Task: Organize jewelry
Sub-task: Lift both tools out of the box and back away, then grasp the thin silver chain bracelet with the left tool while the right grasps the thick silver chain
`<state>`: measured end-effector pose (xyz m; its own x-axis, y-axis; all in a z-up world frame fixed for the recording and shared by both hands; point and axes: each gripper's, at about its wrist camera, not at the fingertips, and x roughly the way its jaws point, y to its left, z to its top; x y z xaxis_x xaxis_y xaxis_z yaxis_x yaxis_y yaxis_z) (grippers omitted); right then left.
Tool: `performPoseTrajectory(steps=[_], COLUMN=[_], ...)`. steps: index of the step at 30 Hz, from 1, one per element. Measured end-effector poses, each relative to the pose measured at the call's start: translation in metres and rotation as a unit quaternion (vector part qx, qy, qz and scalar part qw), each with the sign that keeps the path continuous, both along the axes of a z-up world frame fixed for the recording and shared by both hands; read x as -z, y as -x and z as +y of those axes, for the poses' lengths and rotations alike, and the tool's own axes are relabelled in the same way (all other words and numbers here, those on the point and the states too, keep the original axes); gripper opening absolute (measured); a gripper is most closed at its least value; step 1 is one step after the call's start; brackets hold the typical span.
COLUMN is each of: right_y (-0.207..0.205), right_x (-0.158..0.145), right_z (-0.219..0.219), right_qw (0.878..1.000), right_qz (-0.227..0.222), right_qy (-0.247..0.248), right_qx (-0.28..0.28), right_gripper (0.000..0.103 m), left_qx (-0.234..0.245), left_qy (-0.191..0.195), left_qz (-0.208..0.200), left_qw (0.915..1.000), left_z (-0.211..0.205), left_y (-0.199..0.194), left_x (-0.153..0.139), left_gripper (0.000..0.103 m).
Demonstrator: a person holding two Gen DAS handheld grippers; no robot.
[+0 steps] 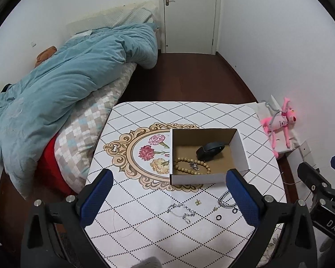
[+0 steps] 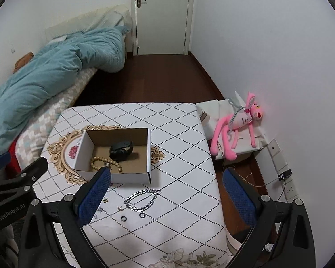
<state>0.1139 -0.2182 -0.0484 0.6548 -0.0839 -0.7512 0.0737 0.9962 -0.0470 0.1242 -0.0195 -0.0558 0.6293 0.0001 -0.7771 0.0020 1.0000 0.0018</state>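
Left claw [image 1: 169,192] spread wide, holding nothing, above the tabletop [image 1: 189,116]. Right claw [image 2: 167,192] likewise spread and empty. Cardboard box [image 2: 147,151] holds a beaded bracelet [image 1: 191,166] and a black band [image 1: 210,149]. Outside, near the box front: chain bracelet [image 2: 143,198], thin silver bracelet [image 1: 182,210], two dark rings [image 2: 132,216], and small pieces, possibly earrings [image 1: 198,201].
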Motion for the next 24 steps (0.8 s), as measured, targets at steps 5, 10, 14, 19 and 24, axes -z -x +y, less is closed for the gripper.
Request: performPoseTrajectory(steps=[5,10,14,19,24], right_y=[0.005,-0.007,-0.019,-0.036,-0.053], right_x=[0.002,0.053,0.111,0.177,0.216], right_z=[-0.003,-0.01,-0.019,-0.028,-0.032], right_qw=[0.999,0.996,0.988,0.976,0.968], right_qz=[0.019,0.084,0.141,0.201,0.225], right_qy=[-0.028,-0.037,-0.057,-0.076,-0.093], right_qx=[-0.003,0.011,0.021,0.034,0.05], right_gripper=[0.101,0.101,0.101,0.095,0.085], left_qx=[-0.015,-0.03,-0.045,-0.042,-0.029], left_qy=[-0.008,-0.027,-0.041,-0.019,0.003], left_qz=[0.009,0.037,0.094,0.166,0.199], left_qw=[0.9998,0.9985,0.9937,0.985,0.9796], left_z=[0.007,0.019,0.031,0.044,0.044], left_y=[0.003,0.001,-0.005,-0.008,-0.011], left_x=[0.001,0.041,0.096,0.156,0.184], left_gripper=[0.103,0.103,0.103,0.095,0.095])
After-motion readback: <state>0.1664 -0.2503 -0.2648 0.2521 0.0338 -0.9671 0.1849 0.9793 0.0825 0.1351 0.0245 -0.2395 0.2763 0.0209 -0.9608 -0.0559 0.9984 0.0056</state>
